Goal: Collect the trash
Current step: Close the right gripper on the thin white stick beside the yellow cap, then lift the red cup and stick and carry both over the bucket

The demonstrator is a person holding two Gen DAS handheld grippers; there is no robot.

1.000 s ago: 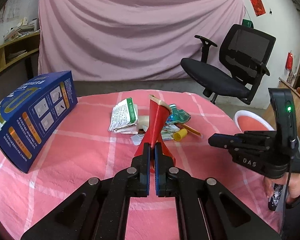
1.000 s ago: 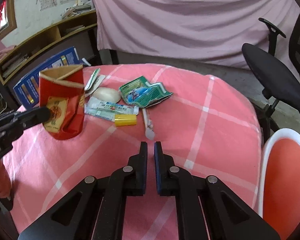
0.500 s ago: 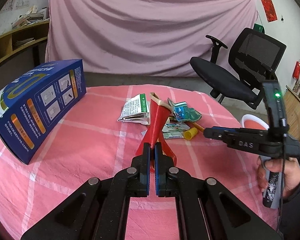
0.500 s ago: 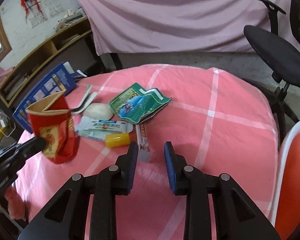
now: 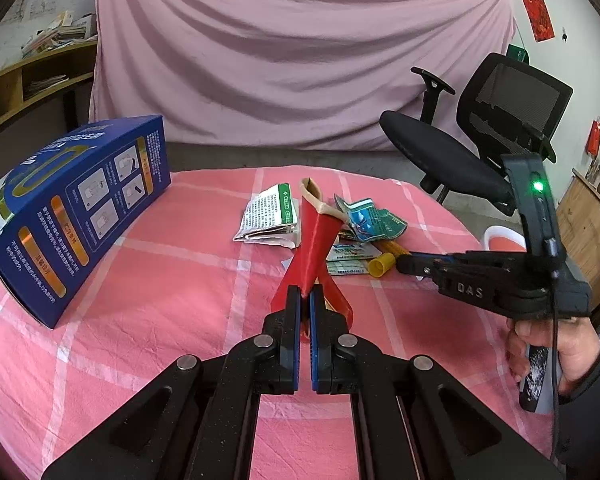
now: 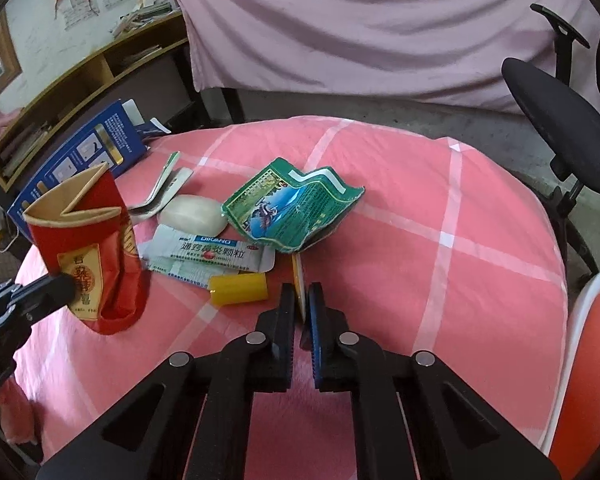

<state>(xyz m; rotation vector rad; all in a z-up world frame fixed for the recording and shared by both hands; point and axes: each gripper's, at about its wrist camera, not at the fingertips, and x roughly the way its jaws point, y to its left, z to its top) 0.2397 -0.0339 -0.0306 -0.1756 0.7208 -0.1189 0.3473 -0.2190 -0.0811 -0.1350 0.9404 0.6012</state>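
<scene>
Right wrist view: our right gripper [image 6: 300,300] is clenched on the near end of a thin yellow-and-white stick [image 6: 298,280], low over the table [image 6: 480,216] near its middle. The stick's far end runs under the green wrapper [image 6: 296,204], so we can't see how long it is or what it is.

Left gripper [image 5: 305,300] is clamped on the lower edge of the red packet [image 5: 314,248], holding it upright and open-topped just left of the trash pile. We judge it is serving as the collection bag.

Other trash on the cloth: white sachet [image 6: 208,254], yellow cap [image 6: 240,289], white soap-like lump [image 6: 194,214], folded leaflet [image 5: 270,218]. Blue box [image 5: 76,204] sits at the left edge.

Risks:
- Grip is right at the stick's end; it could pivot or slip on lift.
- Pulling it out could drag the green wrapper, or knock the cap so it rolls.
- The packet mouth is creased and narrow; a long stick could snag the rim or fold the packet.

Unclear: whether the packet bottom touches the cloth, what is inside it, and the small print on the leaflet.
</scene>
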